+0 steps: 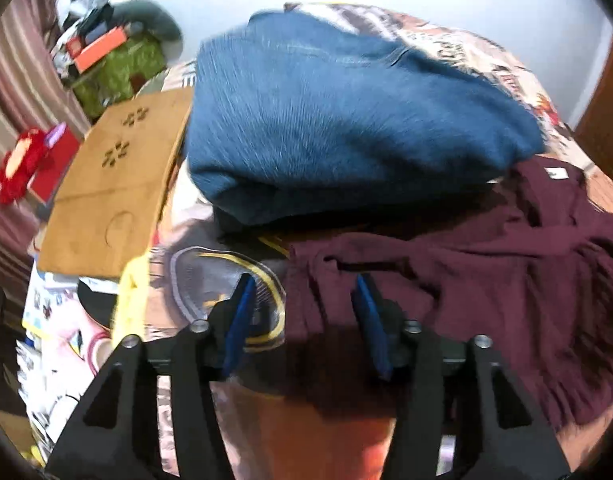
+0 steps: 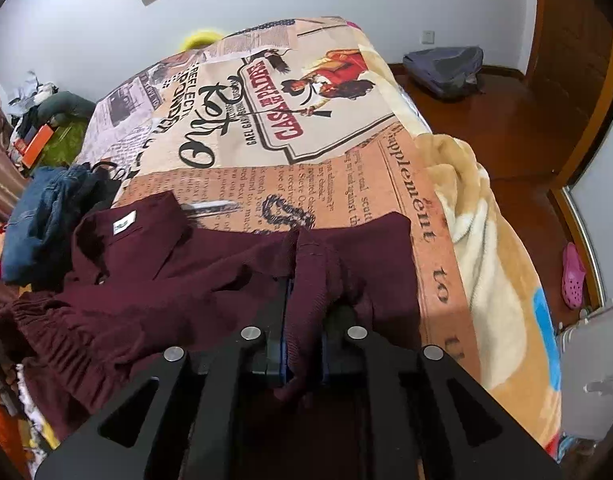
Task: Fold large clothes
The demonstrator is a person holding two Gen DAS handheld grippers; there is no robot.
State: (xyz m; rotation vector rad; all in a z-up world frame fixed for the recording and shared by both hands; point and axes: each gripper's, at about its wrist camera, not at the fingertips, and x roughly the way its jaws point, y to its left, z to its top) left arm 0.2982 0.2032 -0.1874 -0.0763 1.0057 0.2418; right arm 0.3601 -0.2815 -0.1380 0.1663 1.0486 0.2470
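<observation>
A maroon corduroy garment (image 2: 154,280) lies rumpled on the printed bedspread (image 2: 306,128), collar with a white label at the far left. My right gripper (image 2: 304,300) is shut on a bunched fold of the maroon garment. In the left wrist view the same garment (image 1: 466,280) spreads to the right. My left gripper (image 1: 304,292) is open and empty, its blue pads (image 1: 240,320) wide apart just above the garment's left edge.
Folded blue jeans (image 1: 338,120) sit on the bed behind the maroon garment, also in the right wrist view (image 2: 38,216). A cardboard box (image 1: 114,184) lies left of them. Clutter and a green bag (image 1: 118,68) stand beyond. A backpack (image 2: 446,68) and pink shoe (image 2: 572,276) lie on the floor.
</observation>
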